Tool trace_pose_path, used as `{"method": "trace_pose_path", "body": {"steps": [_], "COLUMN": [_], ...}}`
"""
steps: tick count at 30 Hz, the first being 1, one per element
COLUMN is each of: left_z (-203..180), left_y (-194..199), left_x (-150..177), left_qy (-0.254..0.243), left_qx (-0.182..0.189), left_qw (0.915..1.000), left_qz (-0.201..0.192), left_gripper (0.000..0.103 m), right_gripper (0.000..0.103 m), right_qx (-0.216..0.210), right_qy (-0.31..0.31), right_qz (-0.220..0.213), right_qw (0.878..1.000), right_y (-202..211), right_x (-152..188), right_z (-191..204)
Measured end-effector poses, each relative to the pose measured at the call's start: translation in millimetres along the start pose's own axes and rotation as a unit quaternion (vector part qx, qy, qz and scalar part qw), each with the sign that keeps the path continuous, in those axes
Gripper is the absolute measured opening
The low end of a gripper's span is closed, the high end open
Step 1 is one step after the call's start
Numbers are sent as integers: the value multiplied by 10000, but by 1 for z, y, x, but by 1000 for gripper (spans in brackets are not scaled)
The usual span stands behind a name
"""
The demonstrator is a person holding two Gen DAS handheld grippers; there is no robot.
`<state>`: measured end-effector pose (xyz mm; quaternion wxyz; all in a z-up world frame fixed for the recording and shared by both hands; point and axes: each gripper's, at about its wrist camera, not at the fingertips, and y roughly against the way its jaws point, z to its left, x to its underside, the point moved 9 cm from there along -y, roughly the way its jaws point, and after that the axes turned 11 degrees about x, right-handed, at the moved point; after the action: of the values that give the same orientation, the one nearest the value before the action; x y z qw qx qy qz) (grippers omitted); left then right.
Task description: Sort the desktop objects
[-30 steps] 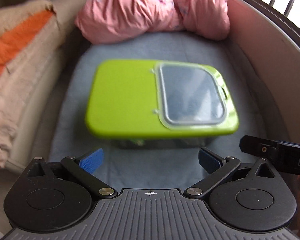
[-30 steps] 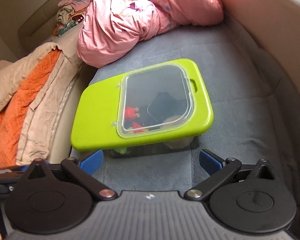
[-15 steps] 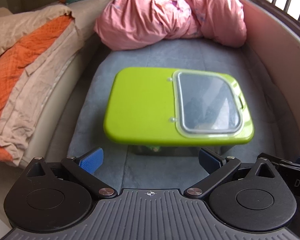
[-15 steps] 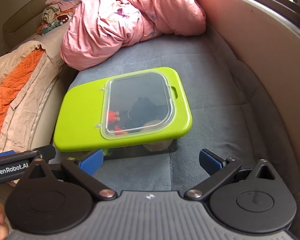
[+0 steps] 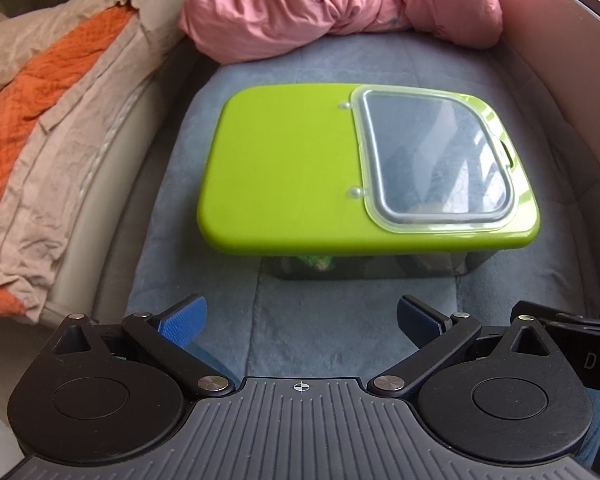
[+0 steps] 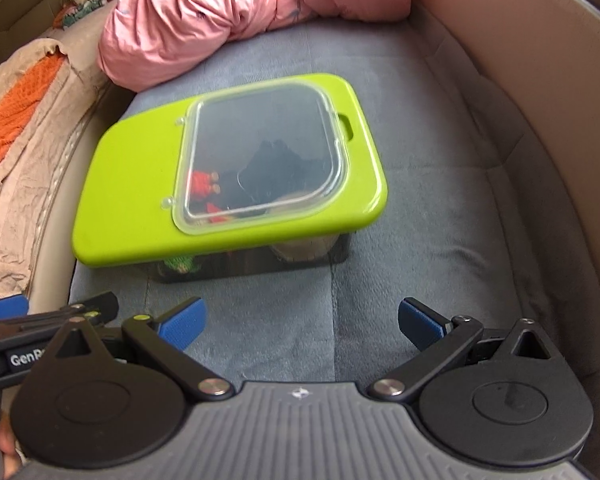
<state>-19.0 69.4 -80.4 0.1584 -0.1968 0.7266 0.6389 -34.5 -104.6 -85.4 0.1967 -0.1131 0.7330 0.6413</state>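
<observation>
Two tongs spread wide, empty: left gripper [image 5: 299, 318], right gripper [image 6: 302, 318]. Green-lidded box [image 5: 352, 184] on grey mat, straight ahead of both, well clear of tips. Long axis crosswise; clear flap [image 6: 262, 160] toward right gripper's side.

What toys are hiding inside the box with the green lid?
Through the clear window in the green lid show something red and something dark. A green thing shows through the box's side. The lid's solid part covers the rest.
</observation>
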Motion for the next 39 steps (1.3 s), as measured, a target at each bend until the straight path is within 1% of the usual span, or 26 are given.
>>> {"method": "trace_pose_path", "body": {"steps": [5, 9, 11, 14, 18, 21, 27, 30, 32, 34, 36, 39], "left_z": [3, 4, 4, 10, 23, 30, 23, 24, 26, 29, 30, 31], "left_y": [3, 10, 16, 30, 49, 59, 72, 73, 69, 66, 63, 64], "left_x": [3, 10, 10, 0, -17, -25, -35, -39, -39, -36, -36, -34], "left_qy": [144, 100, -26, -158, -85, -4, -122, -141, -62, 8, 21, 36], "left_qx": [81, 123, 25, -151, -205, -200, -126, -244, -199, -178, -201, -244], "left_qw": [9998, 9998, 9998, 9991, 9983, 9980, 9971, 9964, 9970, 9975, 9976, 9975], "left_qz": [-113, -120, -176, -355, -536, -606, -744, -795, -740, -679, -656, -655], "left_gripper": [103, 103, 103, 103, 103, 103, 103, 103, 103, 103, 103, 103], "right_gripper": [103, 103, 103, 103, 103, 103, 103, 103, 103, 103, 103, 103], "right_qx": [-52, -33, 8, 18, 24, 3, -115, -58, -41, -107, -178, -162], "right_qy": [-19, -45, -21, 125, 360, 361, 317, 360, 396, 387, 375, 415], "right_qz": [48, -117, -272, -490, -668, -695, -757, -849, -882, -812, -727, -694], "right_qw": [10000, 9999, 9996, 9987, 9971, 9969, 9966, 9957, 9953, 9959, 9965, 9966], "right_y": [-2, 8, 16, 31, 47, 57, 77, 84, 85, 83, 80, 78], "right_x": [3, 4, 4, 0, -8, -14, -24, -27, -26, -24, -21, -19], "right_z": [0, -3, -2, 4, 18, 21, 25, 30, 33, 35, 37, 39]}}
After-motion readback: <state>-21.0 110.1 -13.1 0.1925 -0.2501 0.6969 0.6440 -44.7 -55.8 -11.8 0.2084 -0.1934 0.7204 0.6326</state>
